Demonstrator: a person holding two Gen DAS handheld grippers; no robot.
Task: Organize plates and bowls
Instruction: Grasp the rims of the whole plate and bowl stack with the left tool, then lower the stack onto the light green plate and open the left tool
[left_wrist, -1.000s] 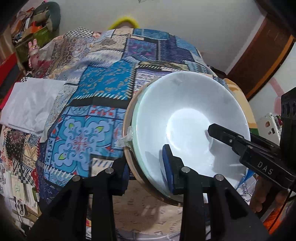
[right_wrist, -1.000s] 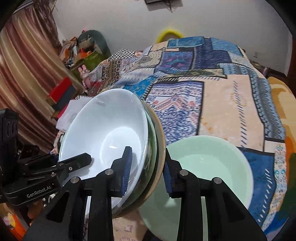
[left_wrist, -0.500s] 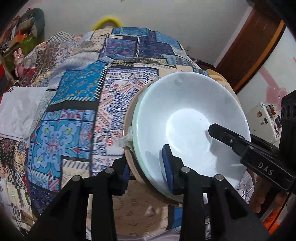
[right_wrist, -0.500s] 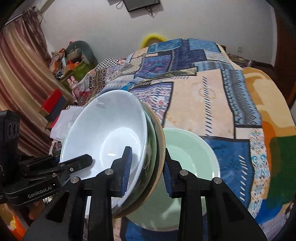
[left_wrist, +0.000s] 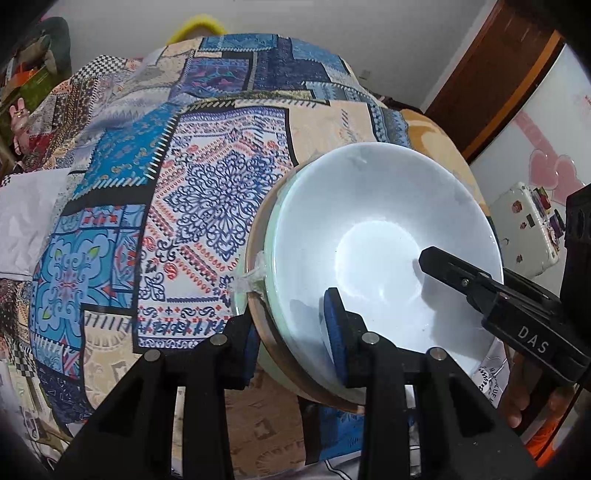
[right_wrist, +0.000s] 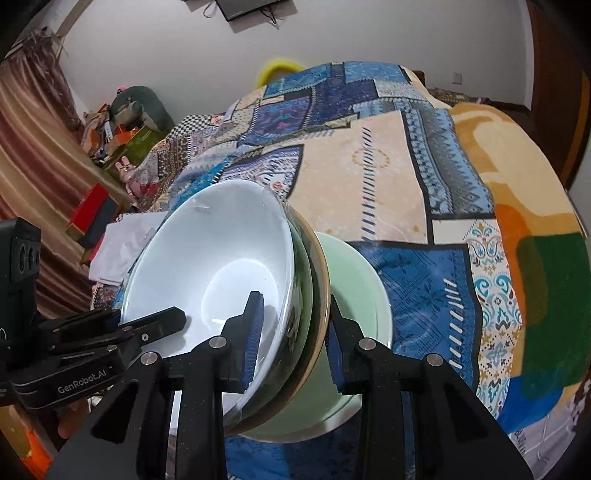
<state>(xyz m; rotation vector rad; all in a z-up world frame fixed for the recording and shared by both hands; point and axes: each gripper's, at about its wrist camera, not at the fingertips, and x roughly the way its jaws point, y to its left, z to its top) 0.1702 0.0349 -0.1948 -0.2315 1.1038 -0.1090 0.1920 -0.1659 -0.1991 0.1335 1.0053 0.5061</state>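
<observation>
A stack of dishes is held in the air over the bed: a white bowl (left_wrist: 384, 236) on top, nested in a pale green dish and a tan-rimmed plate (left_wrist: 258, 317). My left gripper (left_wrist: 291, 332) is shut on the stack's near rim. My right gripper (right_wrist: 293, 339) is shut on the opposite rim, where the white bowl (right_wrist: 214, 266) and tan plate rim (right_wrist: 321, 288) show edge-on. A pale green bowl (right_wrist: 358, 280) lies on the bedspread just behind and below the stack. Each gripper appears in the other's view.
A patchwork bedspread (left_wrist: 207, 184) covers the bed. White folded cloth (left_wrist: 22, 221) lies at the left edge. Clutter and boxes (right_wrist: 122, 129) sit by the curtain at the far left. A wooden door (left_wrist: 491, 81) and a white case (left_wrist: 524, 229) are to the right.
Both grippers carried the stack to the right across the bed and a little up. The pale green bowl on the bed has slid further behind the stack in the right wrist view.
</observation>
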